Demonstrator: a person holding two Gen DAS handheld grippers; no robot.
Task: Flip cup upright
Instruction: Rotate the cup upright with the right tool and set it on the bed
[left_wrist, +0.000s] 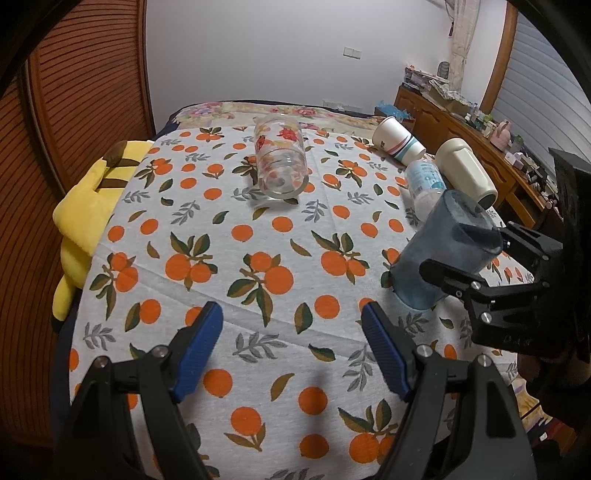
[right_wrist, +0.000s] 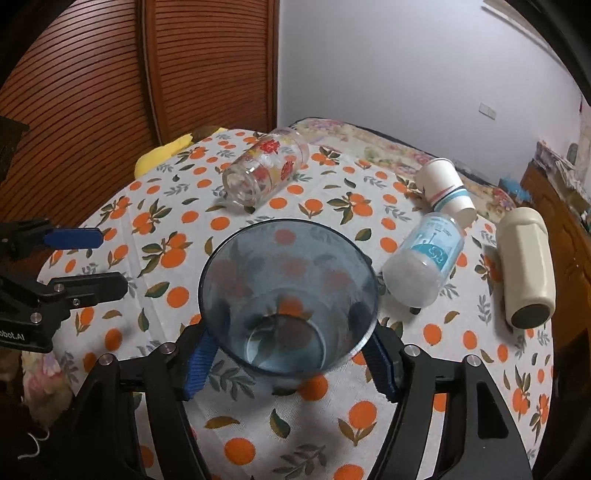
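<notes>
over the near right part of the orange-print cloth (left_wrist: 258, 236), the blue cup (right_wrist: 288, 295) sat tilted in the right gripper (right_wrist: 290, 356), its long axis leaning, mouth pointing up and away and base towards the cloth. both blue pads (right_wrist: 201, 360) pressed its lower wall. the left gripper (left_wrist: 291, 347) hung wide apart, holding nothing. four other vessels lay on their sides: one floral glass (left_wrist: 280, 162), one paper cup (left_wrist: 399, 140), one bottle (right_wrist: 424, 260), one cream tumbler (right_wrist: 526, 266).

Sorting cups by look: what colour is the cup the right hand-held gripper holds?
Translucent smoky blue cup; clearest in the right wrist view.
</notes>
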